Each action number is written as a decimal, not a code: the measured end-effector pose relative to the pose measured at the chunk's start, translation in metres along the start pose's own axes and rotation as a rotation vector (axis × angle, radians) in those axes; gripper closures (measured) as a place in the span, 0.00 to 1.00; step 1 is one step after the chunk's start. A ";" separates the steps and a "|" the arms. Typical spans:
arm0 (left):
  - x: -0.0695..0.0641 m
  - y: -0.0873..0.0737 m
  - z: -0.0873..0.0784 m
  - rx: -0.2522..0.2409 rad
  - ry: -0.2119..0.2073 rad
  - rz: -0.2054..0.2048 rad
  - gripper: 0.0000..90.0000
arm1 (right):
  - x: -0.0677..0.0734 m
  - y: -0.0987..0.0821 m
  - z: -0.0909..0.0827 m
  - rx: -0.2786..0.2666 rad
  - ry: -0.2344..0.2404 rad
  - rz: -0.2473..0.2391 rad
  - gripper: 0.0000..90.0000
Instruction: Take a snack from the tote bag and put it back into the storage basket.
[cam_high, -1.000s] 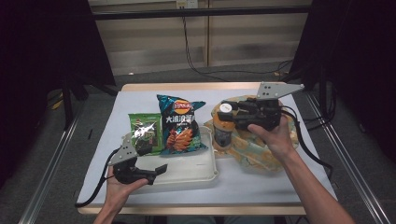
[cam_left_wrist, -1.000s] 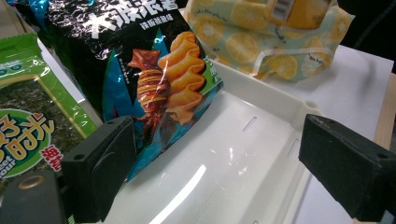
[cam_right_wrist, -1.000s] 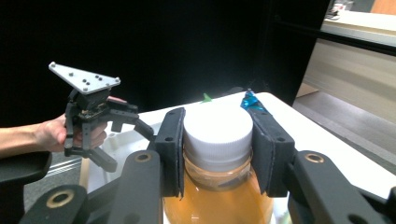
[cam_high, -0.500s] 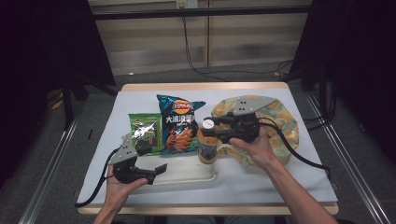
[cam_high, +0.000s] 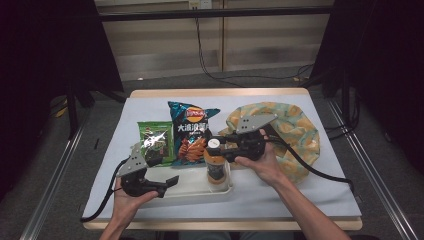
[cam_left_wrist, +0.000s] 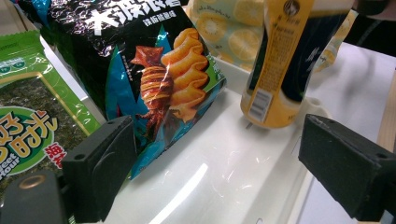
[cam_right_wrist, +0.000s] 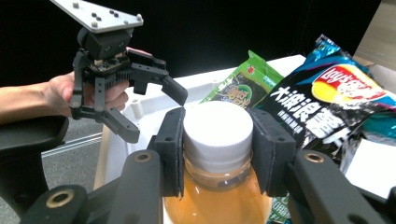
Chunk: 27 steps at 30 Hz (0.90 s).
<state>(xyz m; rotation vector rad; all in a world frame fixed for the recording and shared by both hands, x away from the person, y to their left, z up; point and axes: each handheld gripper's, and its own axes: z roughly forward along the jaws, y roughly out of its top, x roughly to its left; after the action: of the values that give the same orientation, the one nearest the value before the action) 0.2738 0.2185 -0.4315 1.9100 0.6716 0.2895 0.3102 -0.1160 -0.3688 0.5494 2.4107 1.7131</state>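
Now the right gripper (cam_high: 218, 148) is clamping the bottle (cam_high: 217, 167) by its white cap (cam_right_wrist: 218, 131), jaws partly closed with a pad pressing on either side. The bottle is hanging upright, its base just above the white tray (cam_high: 192, 184), at the tray's three o'clock end. At nine o'clock the left gripper (cam_high: 167, 182) is resting wide open, holding nothing. A white cloth (cam_high: 330, 190) is covering the table amid dark surroundings. Only the left gripper view is revealing the gap under the bottle (cam_left_wrist: 280, 70).
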 end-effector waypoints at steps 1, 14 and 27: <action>0.000 0.000 0.000 0.003 0.003 0.002 0.12 | 0.000 -0.002 0.002 0.001 0.000 0.002 0.66; -0.001 0.000 0.001 0.008 0.001 0.004 0.13 | -0.003 -0.017 0.002 0.003 -0.017 0.016 0.66; -0.007 0.005 0.006 0.019 -0.019 0.009 0.15 | -0.002 -0.017 -0.006 -0.013 -0.014 0.021 0.49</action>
<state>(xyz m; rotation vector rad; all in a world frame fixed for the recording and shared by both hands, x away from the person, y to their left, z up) 0.2722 0.2086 -0.4288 1.9320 0.6557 0.2706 0.3070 -0.1266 -0.3832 0.5853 2.3912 1.7254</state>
